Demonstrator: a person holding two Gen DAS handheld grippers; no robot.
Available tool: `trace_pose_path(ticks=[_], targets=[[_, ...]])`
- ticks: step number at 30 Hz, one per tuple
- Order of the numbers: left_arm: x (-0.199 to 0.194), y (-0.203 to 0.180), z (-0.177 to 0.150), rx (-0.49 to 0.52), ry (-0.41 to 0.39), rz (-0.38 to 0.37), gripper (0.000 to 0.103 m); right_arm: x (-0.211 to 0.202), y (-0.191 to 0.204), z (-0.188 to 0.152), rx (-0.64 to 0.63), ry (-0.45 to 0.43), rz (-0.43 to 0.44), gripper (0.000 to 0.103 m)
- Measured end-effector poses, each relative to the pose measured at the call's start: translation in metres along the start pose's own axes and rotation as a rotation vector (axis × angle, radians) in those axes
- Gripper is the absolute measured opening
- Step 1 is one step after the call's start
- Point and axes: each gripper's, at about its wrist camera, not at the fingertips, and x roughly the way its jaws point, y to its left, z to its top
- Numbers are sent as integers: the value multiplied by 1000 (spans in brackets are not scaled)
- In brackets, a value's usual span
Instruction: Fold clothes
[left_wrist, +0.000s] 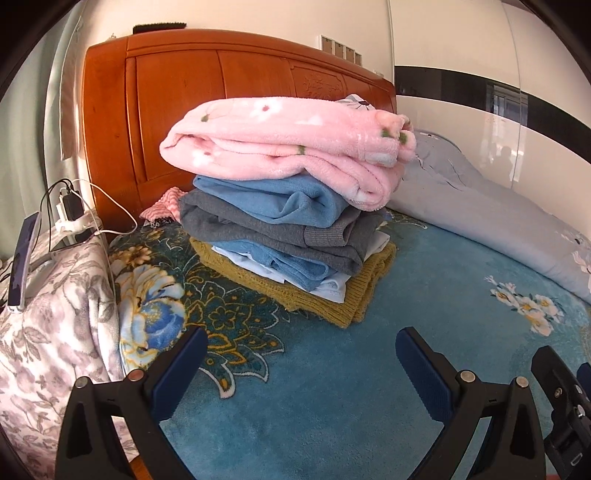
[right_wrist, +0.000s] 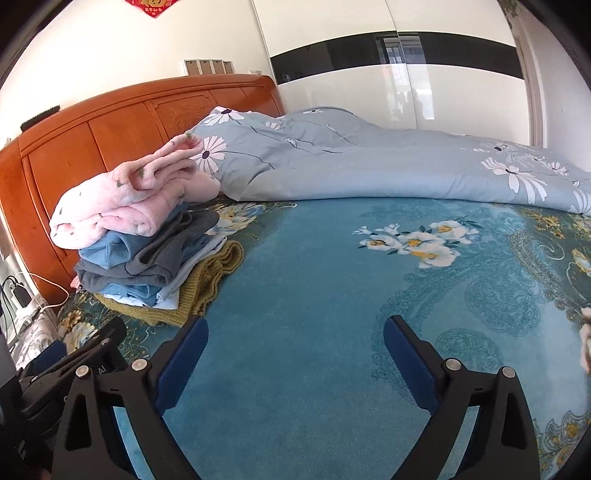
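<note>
Stack of folded clothes (left_wrist: 288, 221) on a bed covered by a teal floral blanket (left_wrist: 332, 369), near the wooden headboard (left_wrist: 177, 110). From bottom to top the stack shows a mustard knit (left_wrist: 332, 306), a pale blue layer, a blue garment, a grey sweater (left_wrist: 266, 229), a second blue garment (left_wrist: 266, 195), and a folded pink fleece (left_wrist: 288, 144) with small flower prints that overhangs the layers beneath. A grey-blue quilt (right_wrist: 369, 166) with white flowers lies bunched along the far side of the bed, touching the pink fleece. Left gripper (left_wrist: 301, 354): blue-padded fingers spread wide, holding nothing, above bare blanket just in front of the stack. Right gripper (right_wrist: 295, 345): fingers likewise wide apart and empty, over open blanket beside the left gripper, with the stack to its left. A floral cloth (left_wrist: 55, 332) and a power strip with cables (left_wrist: 70, 210) lie at the bed's left edge.
</note>
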Motion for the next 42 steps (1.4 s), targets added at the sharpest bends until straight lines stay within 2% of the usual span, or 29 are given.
trace_pose_path(ticks=[1,6,8,14,27,35,42], targets=[[-2,1,0,-3,-9,-2,103,-3,2,0,-8,-19,-4,103],[-10,8,-1,-49,-22,-63,103,-17,3,3,15,-107,41,103],[-11,8,-2,-47,-24,-67,103,-21,3,4,32,-129,61,103],[-9,9,-6,-24,9,-78,103,-16,11,0,13,-99,84,103],[-8,9,-8,-16,24,-54,103,-24,24,-5,-43,-115,79,103],[-8,20,-6,-90,21,-42,103,-21,22,-6,-56,-100,48,103],[-8,22,-7,-89,25,-18,103,-19,26,-8,-82,-91,46,103]])
